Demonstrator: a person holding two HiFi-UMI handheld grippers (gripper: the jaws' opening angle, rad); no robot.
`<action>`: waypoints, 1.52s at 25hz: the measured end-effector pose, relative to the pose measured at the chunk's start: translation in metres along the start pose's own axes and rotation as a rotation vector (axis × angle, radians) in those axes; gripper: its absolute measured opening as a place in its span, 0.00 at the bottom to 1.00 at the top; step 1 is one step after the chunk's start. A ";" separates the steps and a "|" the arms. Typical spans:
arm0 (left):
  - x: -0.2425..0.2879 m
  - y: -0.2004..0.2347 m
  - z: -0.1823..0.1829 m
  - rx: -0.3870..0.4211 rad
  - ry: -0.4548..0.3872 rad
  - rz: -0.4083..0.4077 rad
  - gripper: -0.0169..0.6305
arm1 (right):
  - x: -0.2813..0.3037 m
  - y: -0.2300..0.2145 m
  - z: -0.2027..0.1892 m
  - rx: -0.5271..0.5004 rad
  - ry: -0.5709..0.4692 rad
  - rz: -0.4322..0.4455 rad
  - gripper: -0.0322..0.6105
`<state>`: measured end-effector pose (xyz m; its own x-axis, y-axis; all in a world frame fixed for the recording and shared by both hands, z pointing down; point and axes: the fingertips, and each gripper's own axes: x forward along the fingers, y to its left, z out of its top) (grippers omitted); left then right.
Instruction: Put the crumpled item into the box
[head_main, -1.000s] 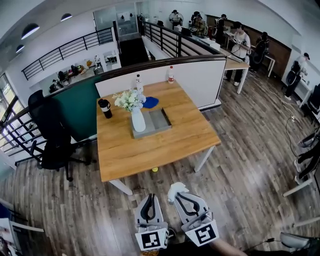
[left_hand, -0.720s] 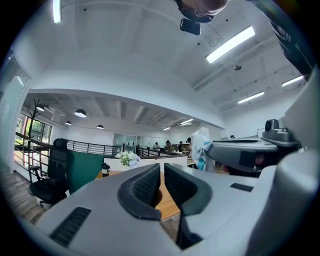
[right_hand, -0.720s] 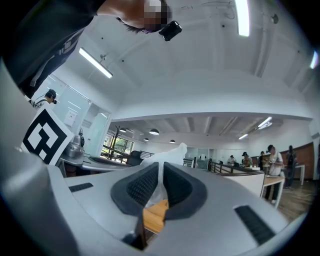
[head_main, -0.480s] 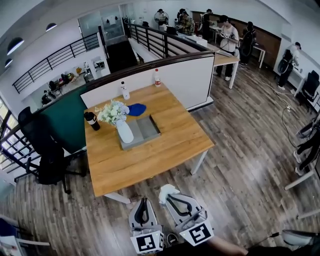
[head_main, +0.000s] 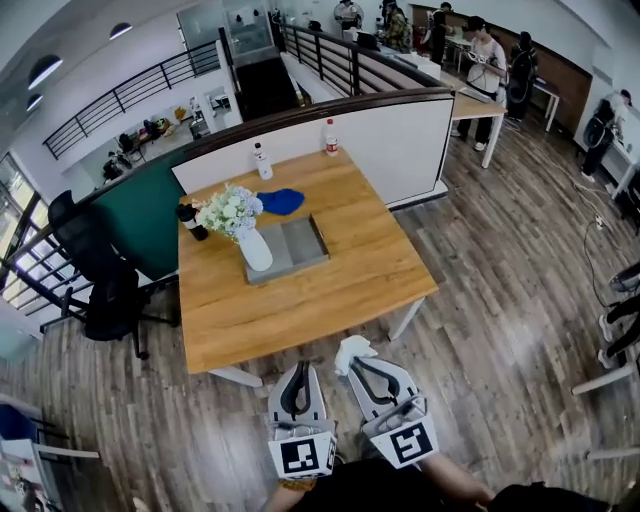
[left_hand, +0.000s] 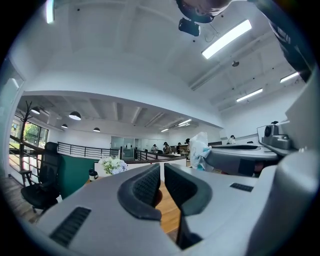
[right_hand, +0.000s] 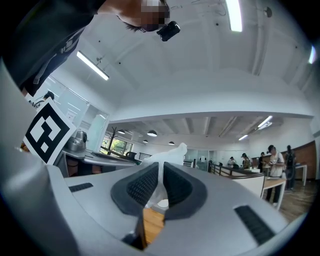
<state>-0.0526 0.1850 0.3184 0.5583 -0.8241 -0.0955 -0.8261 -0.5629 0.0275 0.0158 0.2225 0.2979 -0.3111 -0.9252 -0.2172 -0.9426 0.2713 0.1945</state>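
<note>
A white crumpled item (head_main: 352, 352) sticks out from the tip of my right gripper (head_main: 358, 364), which is shut on it; the same crumpled item (right_hand: 166, 156) shows pinched between the dark pads in the right gripper view. My left gripper (head_main: 297, 373) hangs beside it, shut with nothing between its pads (left_hand: 147, 186). Both are held off the near edge of the wooden table (head_main: 330, 290), above the floor. A shallow grey box (head_main: 295, 245) lies in the middle of the table, well ahead of both grippers.
A white vase of flowers (head_main: 243, 230) stands at the box's left end. Behind it are a blue cloth (head_main: 281, 202), a dark cup (head_main: 190, 222) and two bottles (head_main: 261, 160). A black office chair (head_main: 105, 290) sits left of the table. People stand at desks far back.
The view has shifted, so the table has drifted in the frame. Both grippers hold the same pose, with the crumpled item still held in the right one.
</note>
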 end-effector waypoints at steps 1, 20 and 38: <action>0.004 -0.003 -0.003 0.002 0.007 0.006 0.09 | 0.000 -0.005 -0.002 0.003 0.003 0.005 0.11; 0.066 -0.035 -0.043 -0.025 0.108 0.052 0.09 | -0.009 -0.102 -0.067 0.045 0.097 -0.015 0.11; 0.165 -0.002 -0.030 -0.076 0.039 -0.075 0.09 | 0.079 -0.135 -0.054 -0.058 0.085 -0.091 0.11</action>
<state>0.0437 0.0481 0.3325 0.6224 -0.7804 -0.0610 -0.7744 -0.6252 0.0970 0.1249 0.0984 0.3060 -0.2105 -0.9653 -0.1549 -0.9573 0.1714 0.2329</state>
